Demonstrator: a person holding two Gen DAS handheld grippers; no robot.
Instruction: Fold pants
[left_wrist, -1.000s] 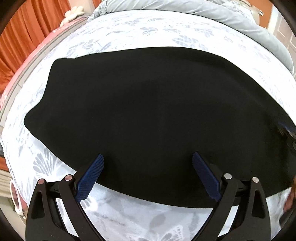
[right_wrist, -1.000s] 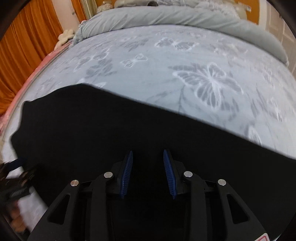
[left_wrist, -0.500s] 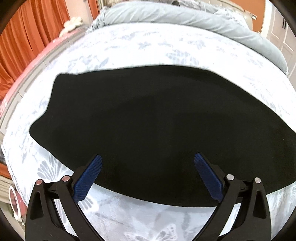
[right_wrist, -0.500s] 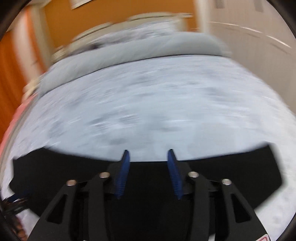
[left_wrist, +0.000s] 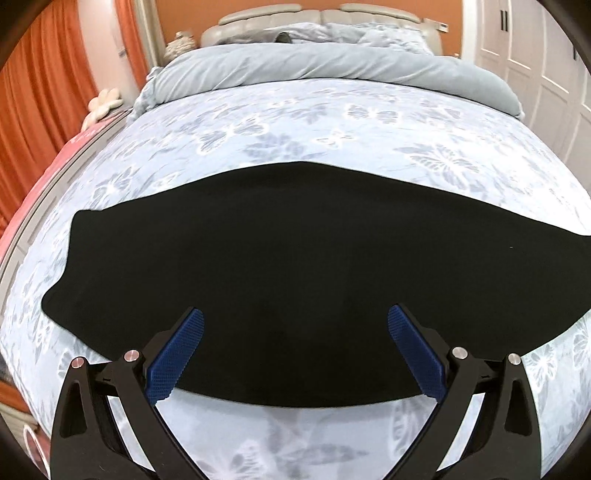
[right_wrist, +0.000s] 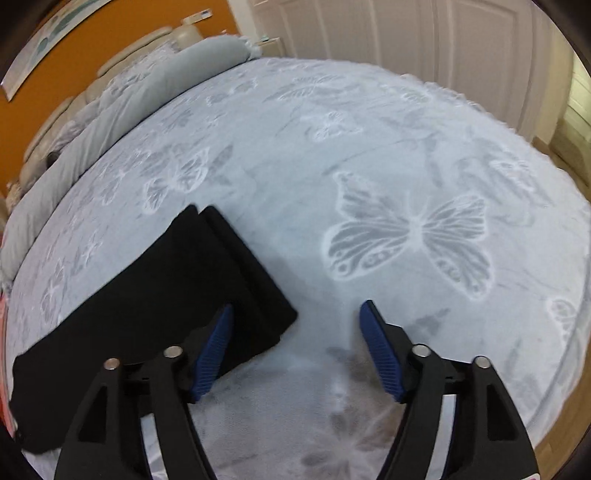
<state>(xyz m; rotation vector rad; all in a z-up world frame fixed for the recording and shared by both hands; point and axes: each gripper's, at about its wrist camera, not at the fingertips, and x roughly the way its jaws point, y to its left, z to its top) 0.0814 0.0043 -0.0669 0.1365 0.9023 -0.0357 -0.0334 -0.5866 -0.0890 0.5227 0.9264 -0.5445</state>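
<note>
One pair of black pants is seen lying flat on the bed, on a pale blue cover printed with grey and white butterflies. The fabric is matte and so dark that no seams or pockets can be made out. In the left wrist view the pants are spread as a long band running from left to right across the bed, with a stepped, wider end at the left. In the right wrist view the narrow end is shown, where two layers are stacked with their edges slightly offset; the long axis runs from there away to the lower left.

Two grippers are counted. The left hand-held gripper is held above the near edge of the pants, its blue pads spread wide apart and nothing caught between them. The right hand-held gripper is held over the narrow end; its jaws have just been opening and stand apart, with the corner of the pants and bare bed cover seen between them, and no cloth is pinched. One rolled grey duvet is seen at the head of the bed.
</note>
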